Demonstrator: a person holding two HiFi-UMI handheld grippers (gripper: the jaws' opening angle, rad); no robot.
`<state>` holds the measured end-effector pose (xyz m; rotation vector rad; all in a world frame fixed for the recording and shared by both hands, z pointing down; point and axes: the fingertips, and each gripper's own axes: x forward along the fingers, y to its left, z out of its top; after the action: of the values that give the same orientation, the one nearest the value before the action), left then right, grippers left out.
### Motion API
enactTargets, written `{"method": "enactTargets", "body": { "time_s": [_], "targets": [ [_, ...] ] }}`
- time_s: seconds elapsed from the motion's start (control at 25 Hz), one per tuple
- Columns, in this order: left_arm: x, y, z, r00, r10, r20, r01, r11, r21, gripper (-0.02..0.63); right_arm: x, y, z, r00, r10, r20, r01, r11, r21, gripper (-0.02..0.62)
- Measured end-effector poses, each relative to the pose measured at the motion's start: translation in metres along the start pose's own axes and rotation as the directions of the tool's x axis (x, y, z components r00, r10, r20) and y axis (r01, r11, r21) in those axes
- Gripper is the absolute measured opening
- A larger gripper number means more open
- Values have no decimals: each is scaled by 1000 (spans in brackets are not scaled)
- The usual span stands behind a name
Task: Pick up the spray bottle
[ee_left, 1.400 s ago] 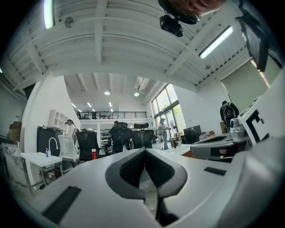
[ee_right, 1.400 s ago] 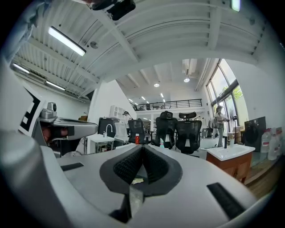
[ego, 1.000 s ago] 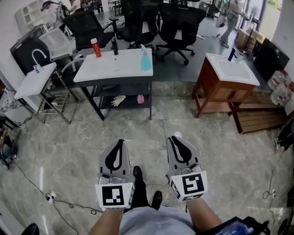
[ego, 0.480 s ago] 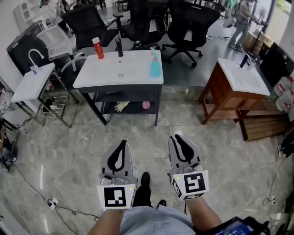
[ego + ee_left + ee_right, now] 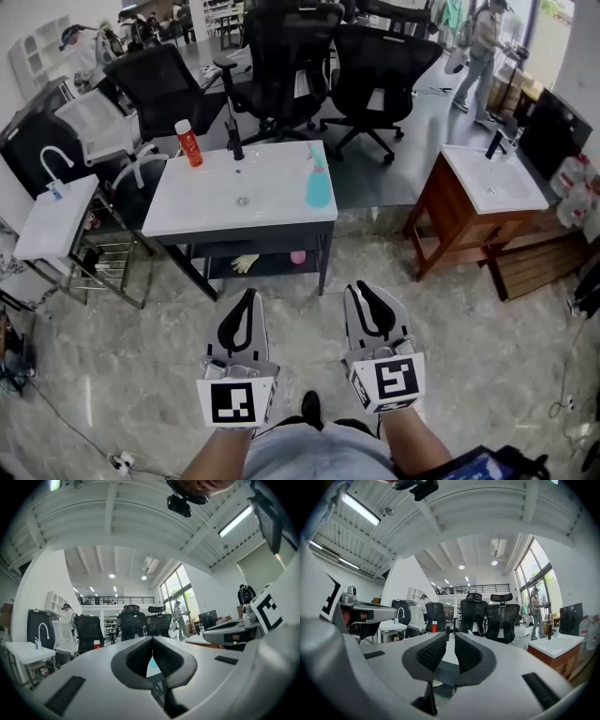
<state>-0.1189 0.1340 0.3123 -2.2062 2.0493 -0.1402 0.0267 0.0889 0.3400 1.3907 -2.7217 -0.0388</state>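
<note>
spray bottle (image 5: 317, 187) — apparently upright, near the table's (image 5: 202, 204) right edge | left gripper (image 5: 247, 296): jaws pressed together, empty | right gripper (image 5: 360, 289): jaws slightly spread, just been opening, empty — both well short of the bottle

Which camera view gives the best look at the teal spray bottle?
The head view: the spray bottle stands whole on the white counter. The left gripper view shows only a teal sliver; in the right gripper view I cannot make it out.

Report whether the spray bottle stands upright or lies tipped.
Upright: the spray bottle stands on the white countertop, nozzle on top.
</note>
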Motion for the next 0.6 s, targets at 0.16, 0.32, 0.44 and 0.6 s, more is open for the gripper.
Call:
{"method": "enactTargets", "body": {
  "time_s": [0.16, 0.32, 0.44, 0.6],
  "targets": [
    [22, 7, 6, 999, -33, 34, 33, 999, -8, 18, 14, -7, 5, 999, -35, -1, 35, 999, -10, 71],
    [36, 12, 1, 998, -52, 45, 53, 998, -23, 18, 25, -11, 0, 998, -58, -10, 58, 998, -17, 71],
    [43, 14, -9, 998, -63, 29, 64, 997, -32, 18, 33, -13, -6, 998, -64, -24, 63, 998, -16, 71],
    [57, 15, -14, 997, -71, 20, 72, 997, -37, 18, 44, -20, -7, 997, -76, -31, 76, 997, -10, 71]
  ]
}}
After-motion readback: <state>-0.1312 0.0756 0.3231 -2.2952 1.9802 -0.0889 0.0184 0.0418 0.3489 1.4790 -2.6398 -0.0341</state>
